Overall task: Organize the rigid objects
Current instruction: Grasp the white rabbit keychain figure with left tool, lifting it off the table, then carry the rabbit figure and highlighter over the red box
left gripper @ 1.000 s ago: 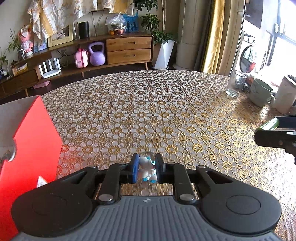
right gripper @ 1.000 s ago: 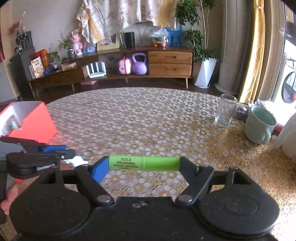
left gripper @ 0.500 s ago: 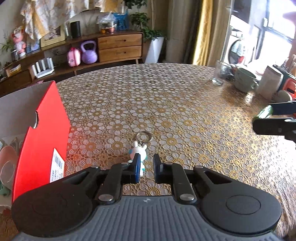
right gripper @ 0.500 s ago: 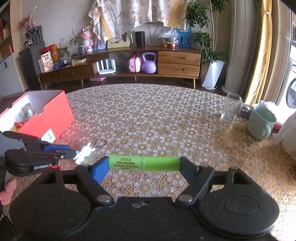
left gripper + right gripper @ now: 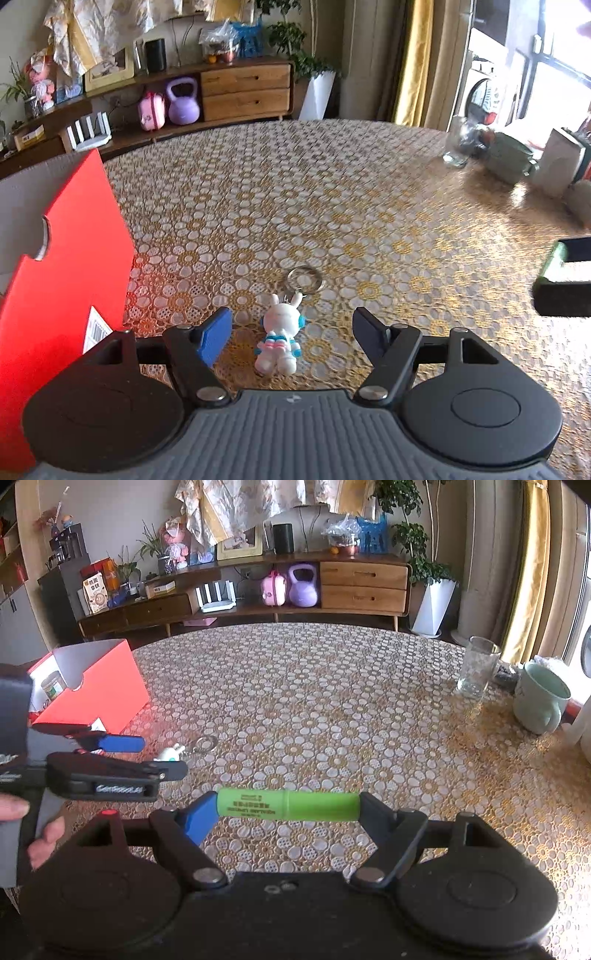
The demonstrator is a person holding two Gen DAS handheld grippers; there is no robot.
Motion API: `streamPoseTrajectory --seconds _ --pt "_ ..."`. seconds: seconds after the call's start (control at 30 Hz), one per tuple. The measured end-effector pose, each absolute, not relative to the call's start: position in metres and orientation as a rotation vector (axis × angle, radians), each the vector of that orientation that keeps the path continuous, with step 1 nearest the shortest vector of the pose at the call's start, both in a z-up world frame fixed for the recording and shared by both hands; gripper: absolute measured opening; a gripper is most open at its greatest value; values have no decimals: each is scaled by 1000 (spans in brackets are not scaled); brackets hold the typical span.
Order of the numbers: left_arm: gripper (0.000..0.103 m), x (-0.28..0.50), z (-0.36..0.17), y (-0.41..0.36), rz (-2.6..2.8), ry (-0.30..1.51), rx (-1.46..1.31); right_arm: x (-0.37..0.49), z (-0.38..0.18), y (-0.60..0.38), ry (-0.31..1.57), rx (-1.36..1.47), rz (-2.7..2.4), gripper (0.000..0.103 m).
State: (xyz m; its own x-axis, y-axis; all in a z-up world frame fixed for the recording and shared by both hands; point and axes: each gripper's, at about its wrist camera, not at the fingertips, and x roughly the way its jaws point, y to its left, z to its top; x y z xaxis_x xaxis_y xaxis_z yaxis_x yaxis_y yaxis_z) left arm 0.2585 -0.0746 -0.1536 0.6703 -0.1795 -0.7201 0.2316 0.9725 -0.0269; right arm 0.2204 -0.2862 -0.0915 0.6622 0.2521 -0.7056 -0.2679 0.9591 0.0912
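A white rabbit keychain point(image 5: 280, 341) with a metal ring lies on the patterned table between the wide-open fingers of my left gripper point(image 5: 291, 328), untouched by them. It also shows in the right wrist view point(image 5: 170, 754), partly hidden behind the left gripper point(image 5: 147, 755). My right gripper point(image 5: 288, 806) is shut end to end on a green tube point(image 5: 288, 805) held above the table. That tube's end shows in the left wrist view point(image 5: 552, 260) at the far right. A red box point(image 5: 99, 696) stands open at the left.
The red box wall point(image 5: 62, 280) is close on the left gripper's left. A glass point(image 5: 476, 668), a green mug point(image 5: 541, 699) and a white container point(image 5: 561, 166) stand at the table's right edge. A sideboard lies beyond the table.
My left gripper has opened wide and let go of the rabbit keychain, which now lies on the table. The right gripper still holds the green tube.
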Motion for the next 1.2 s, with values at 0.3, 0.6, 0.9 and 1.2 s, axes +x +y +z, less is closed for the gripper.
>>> streamPoseTrajectory --seconds 0.3,0.6,0.9,1.2 --pt "49 268 -166 -75 -218 815 100 223 -96 -283 809 -22 300 80" --pt "28 259 -164 -84 -233 799 117 218 -87 -279 805 -29 305 80" --pt "28 239 -134 -68 -240 785 50 200 -59 -267 766 -51 329 80" --pt "28 208 -91 -46 -251 760 1 174 -25 -242 714 -89 377 80"
